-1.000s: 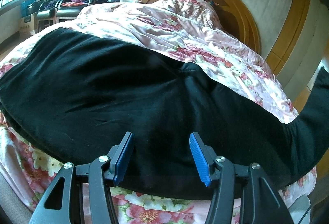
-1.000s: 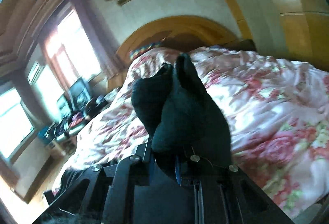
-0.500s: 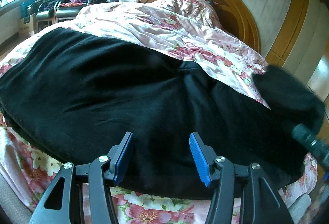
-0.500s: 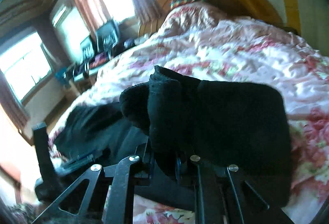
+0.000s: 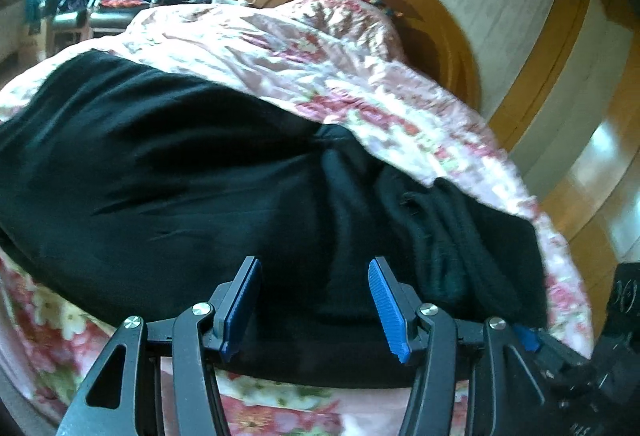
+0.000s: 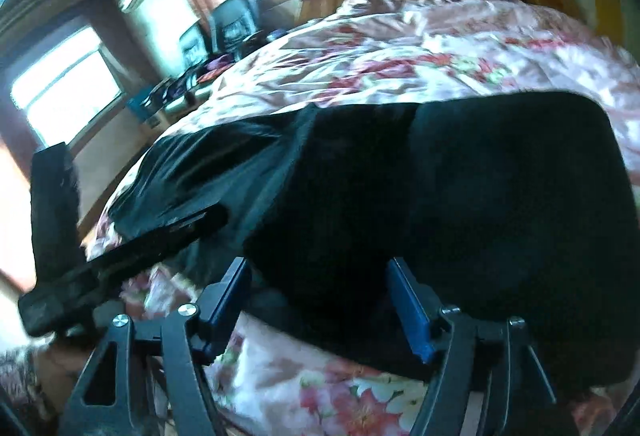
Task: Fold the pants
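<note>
spread across the bed (image 5: 360, 84), under its pink floral quilt, with the curved wooden headboard (image 5: 452, 24) at the far end. black pants (image 5: 180, 172) laid flat on the quilt well short of the headboard, along the near edge of the bed, long axis running crosswise to the bed, side to side in the left wrist view. right end of the pants (image 6: 480, 188) now doubled back on itself, a thick folded layer lying on top of the rest, its fold edge toward the headboard side; a second ago lifted high above the quilt and pinched in the right tool, half a second ago on the way down, now resting on the bed. rumpled ridges in the cloth where the fold meets the flat part. left end unchanged from before.

left hand-held gripper (image 5: 314, 296) just above the near hem of the pants, on the side away from the headboard, blue pads well apart with nothing clamped, same gap as before. right hand-held gripper (image 6: 320, 308) low over the folded end, jaws opening, cloth lying between the pads but no longer pinched, where before shut tight on it. right tool's body visible at the right edge of the left wrist view, close beside the left one.
</note>
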The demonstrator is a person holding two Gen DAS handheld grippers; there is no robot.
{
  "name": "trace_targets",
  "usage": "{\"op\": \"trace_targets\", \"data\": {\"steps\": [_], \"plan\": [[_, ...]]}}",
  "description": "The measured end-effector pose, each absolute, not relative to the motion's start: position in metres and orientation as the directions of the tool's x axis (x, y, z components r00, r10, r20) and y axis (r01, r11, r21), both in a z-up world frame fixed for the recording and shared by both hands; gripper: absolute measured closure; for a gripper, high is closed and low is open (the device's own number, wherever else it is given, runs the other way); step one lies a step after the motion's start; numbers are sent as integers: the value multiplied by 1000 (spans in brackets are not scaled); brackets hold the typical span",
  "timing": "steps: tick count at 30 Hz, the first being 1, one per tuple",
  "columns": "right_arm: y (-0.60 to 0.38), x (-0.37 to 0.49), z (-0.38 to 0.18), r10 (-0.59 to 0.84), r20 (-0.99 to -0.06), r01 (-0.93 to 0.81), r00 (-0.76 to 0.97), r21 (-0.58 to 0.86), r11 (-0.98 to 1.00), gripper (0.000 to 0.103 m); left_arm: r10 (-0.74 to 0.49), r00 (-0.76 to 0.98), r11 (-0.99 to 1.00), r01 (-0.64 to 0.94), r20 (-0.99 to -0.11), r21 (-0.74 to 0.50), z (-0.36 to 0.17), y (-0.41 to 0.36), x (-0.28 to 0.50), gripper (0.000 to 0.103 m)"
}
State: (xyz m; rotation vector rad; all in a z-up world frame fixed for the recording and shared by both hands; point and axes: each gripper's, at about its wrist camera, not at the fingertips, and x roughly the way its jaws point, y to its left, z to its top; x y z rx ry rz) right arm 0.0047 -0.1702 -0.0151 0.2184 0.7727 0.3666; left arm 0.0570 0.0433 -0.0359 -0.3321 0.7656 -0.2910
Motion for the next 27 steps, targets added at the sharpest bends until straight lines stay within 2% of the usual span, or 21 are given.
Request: {"op": "trace_targets", "data": {"steps": [4, 7, 8, 10, 12, 16, 17, 18, 21, 24, 27], "plan": [[-206, -19, 7, 389, -542, -202, 745, 373, 906, 33, -472, 685, 850, 189, -555, -491, -28, 42, 54, 46], [-241, -27, 18, 226, -520, -54, 824, 324, 944, 36, -530, 671, 815, 233, -519, -531, -20, 31, 53, 45], [-252, -27, 19, 156, -523, 6, 838, 294, 956, 38, -561, 653, 796, 257, -509, -547, -17, 22, 54, 45], [-270, -24, 15, 69, -545, 94, 835, 265, 960, 54, -595, 626, 778, 288, -505, -559, -14, 9, 56, 45], [-287, -17, 4, 56, -587, 140, 807, 283, 949, 65, -608, 592, 780, 324, -529, -535, -13, -13, 62, 41], [-304, -11, -21, 86, -640, 187, 764, 347, 919, 68, -530, 541, 848, 338, -653, -408, -24, -49, 76, 42], [-304, -10, -23, 87, -644, 186, 760, 344, 920, 68, -505, 524, 863, 321, -686, -390, -31, -56, 81, 48], [-302, -10, -23, 80, -644, 181, 761, 329, 927, 68, -523, 514, 852, 316, -680, -417, -34, -57, 83, 66], [-296, -10, -21, 58, -641, 173, 765, 291, 941, 68, -531, 512, 847, 306, -675, -434, -26, -58, 83, 80], [-296, -7, -20, 58, -633, 168, 772, 291, 942, 68, -532, 567, 846, 351, -628, -401, -3, -52, 78, 81], [-292, -4, -23, 80, -639, 152, 765, 300, 942, 70, -489, 599, 872, 334, -634, -357, -3, -44, 80, 82]]}}
